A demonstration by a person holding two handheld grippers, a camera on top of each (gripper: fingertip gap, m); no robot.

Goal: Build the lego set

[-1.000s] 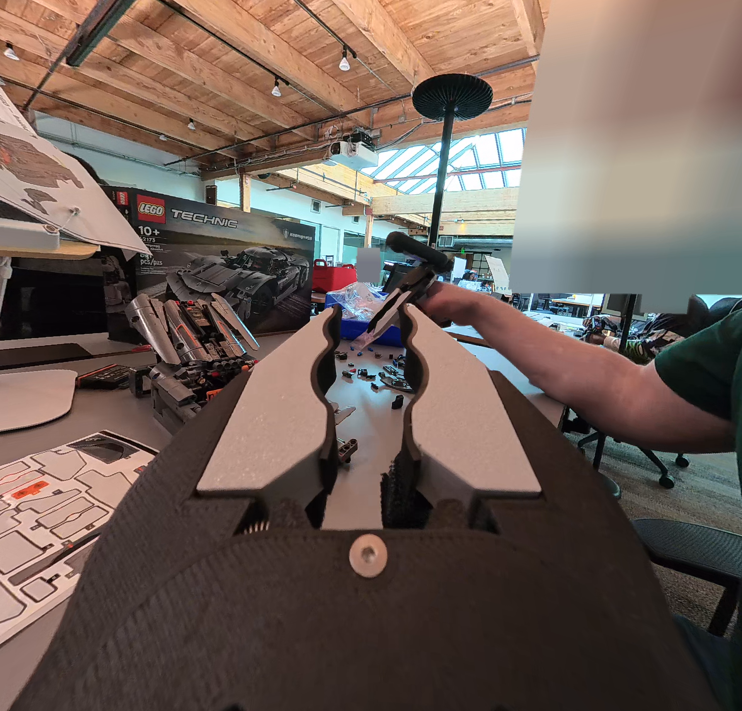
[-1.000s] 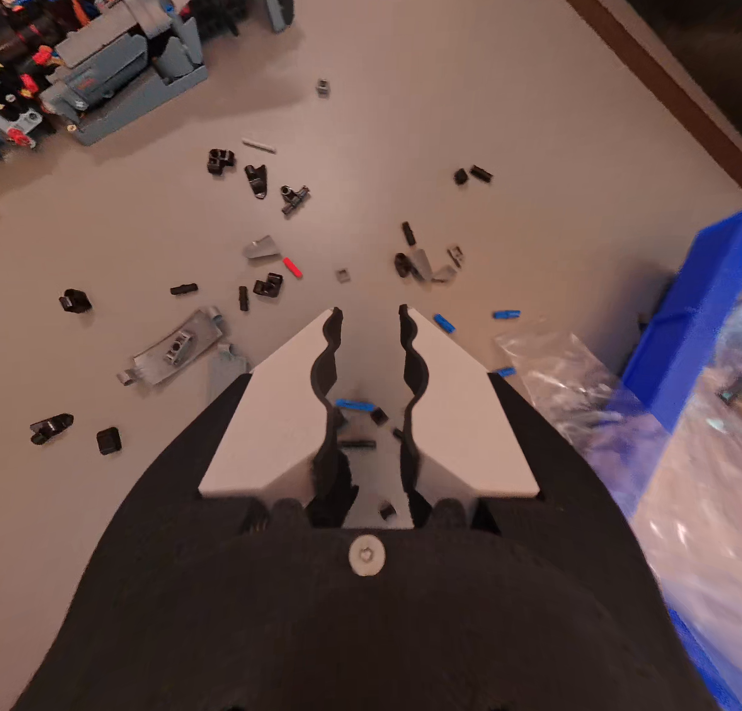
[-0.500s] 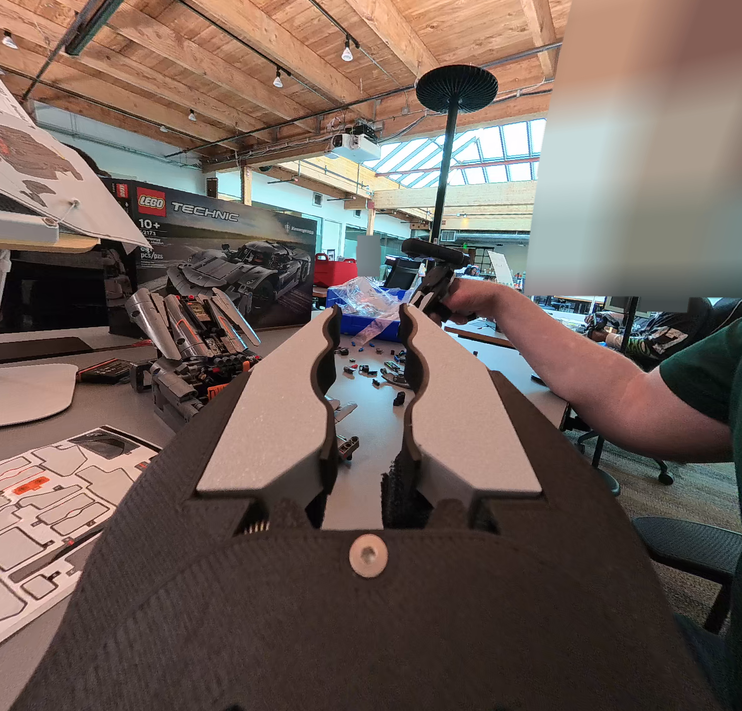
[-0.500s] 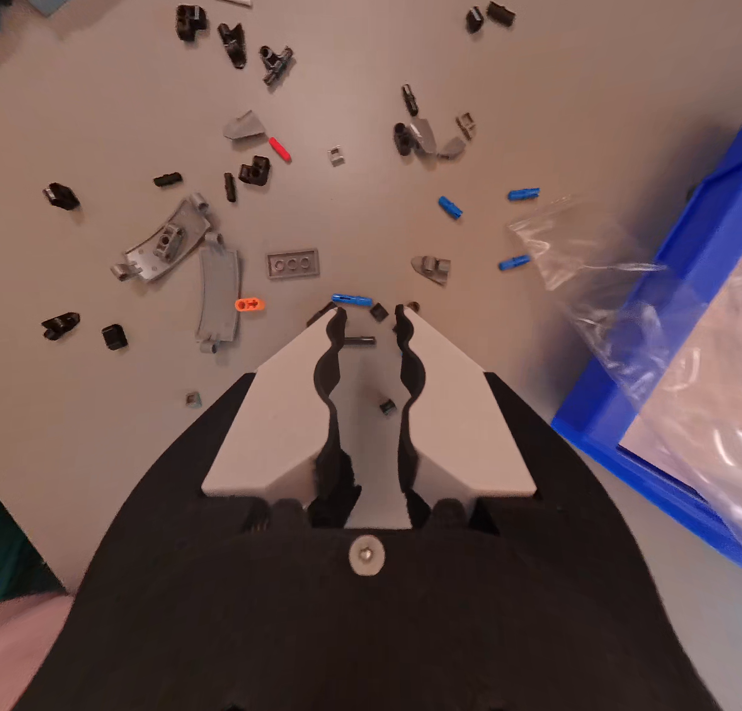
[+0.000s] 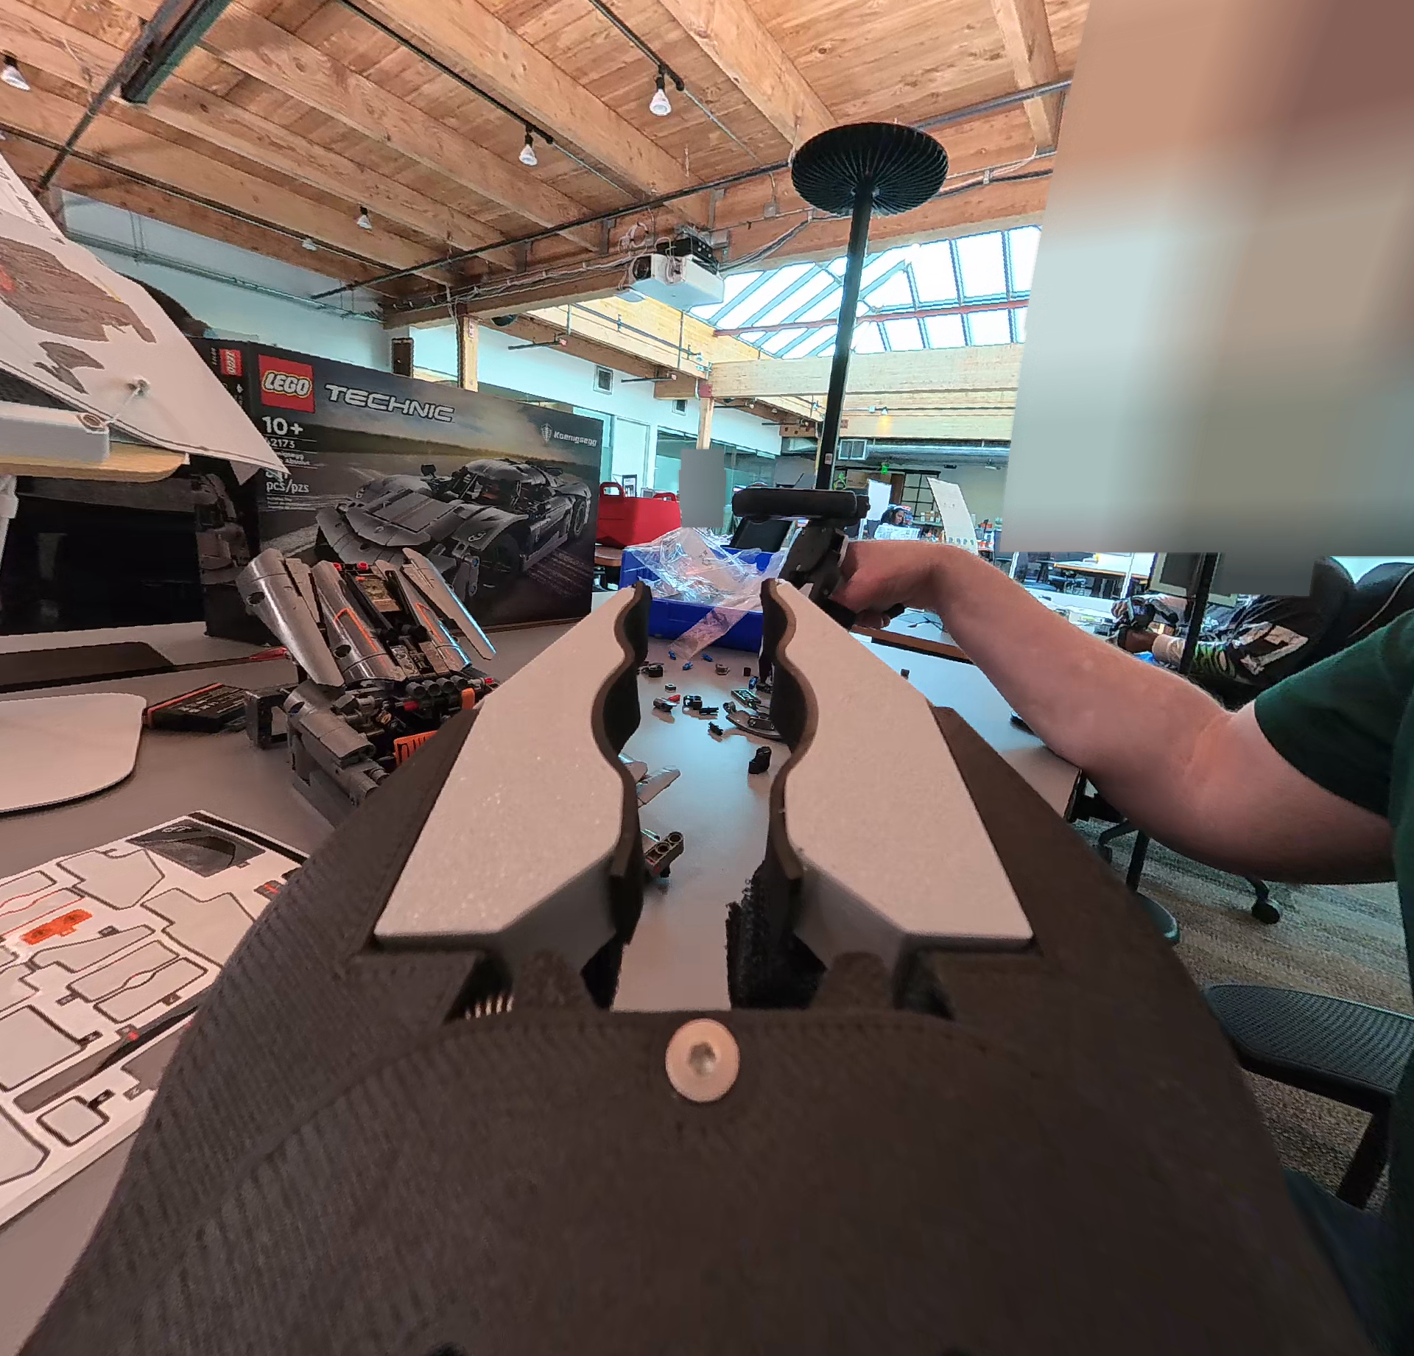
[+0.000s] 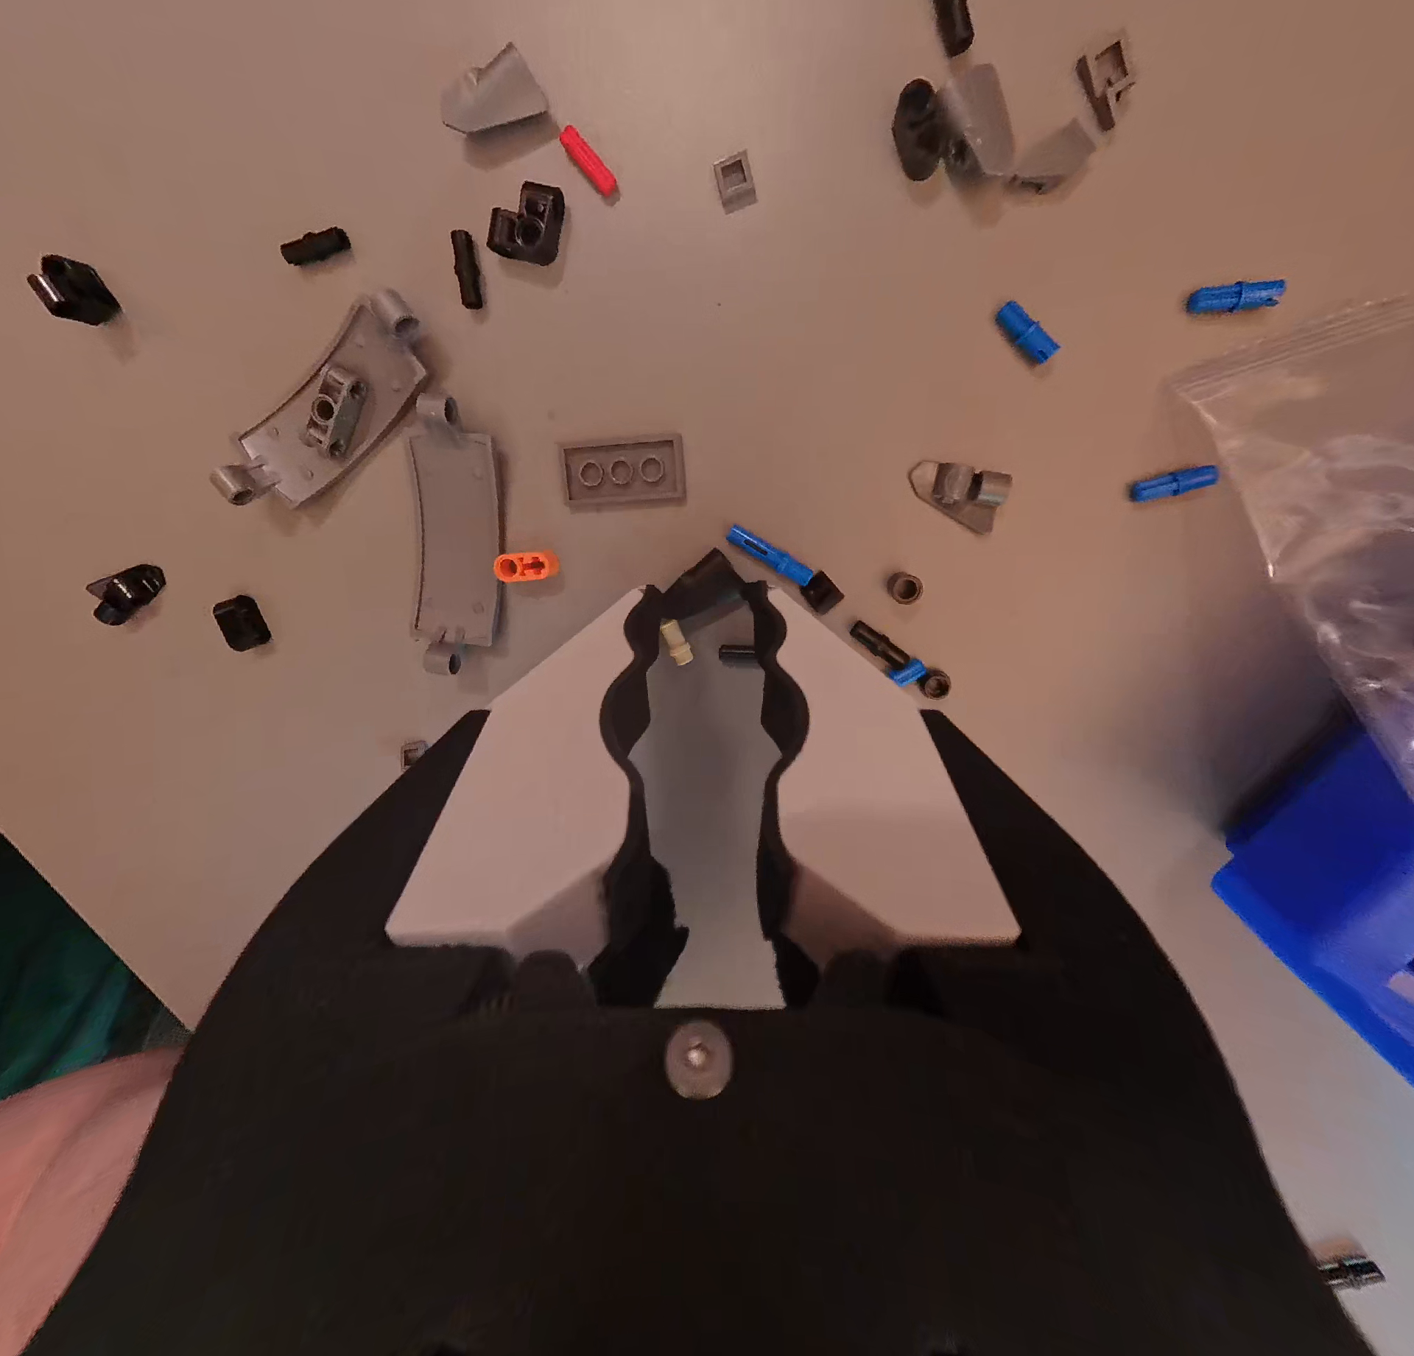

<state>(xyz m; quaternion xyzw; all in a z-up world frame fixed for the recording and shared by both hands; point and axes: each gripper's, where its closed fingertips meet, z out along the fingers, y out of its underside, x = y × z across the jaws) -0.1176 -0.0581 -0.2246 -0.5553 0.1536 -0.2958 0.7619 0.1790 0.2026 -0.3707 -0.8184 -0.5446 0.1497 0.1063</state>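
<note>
Left wrist view: the left gripper (image 5: pixel 700 615) is held low over the tabletop (image 5: pixel 191 772), jaws apart and empty, well back from the loose parts. The partly built car model (image 5: pixel 367 676) stands toward the far left edge, before its box (image 5: pixel 428 493).

Right wrist view: the right gripper (image 6: pixel 708 592) points straight down, jaws apart, nothing grasped. A black piece (image 6: pixel 708 581) lies just at its fingertips, long axis diagonal; a cream pin (image 6: pixel 676 642) lies between the jaws. The blue bin (image 6: pixel 1331 914) flanks the right.
</note>
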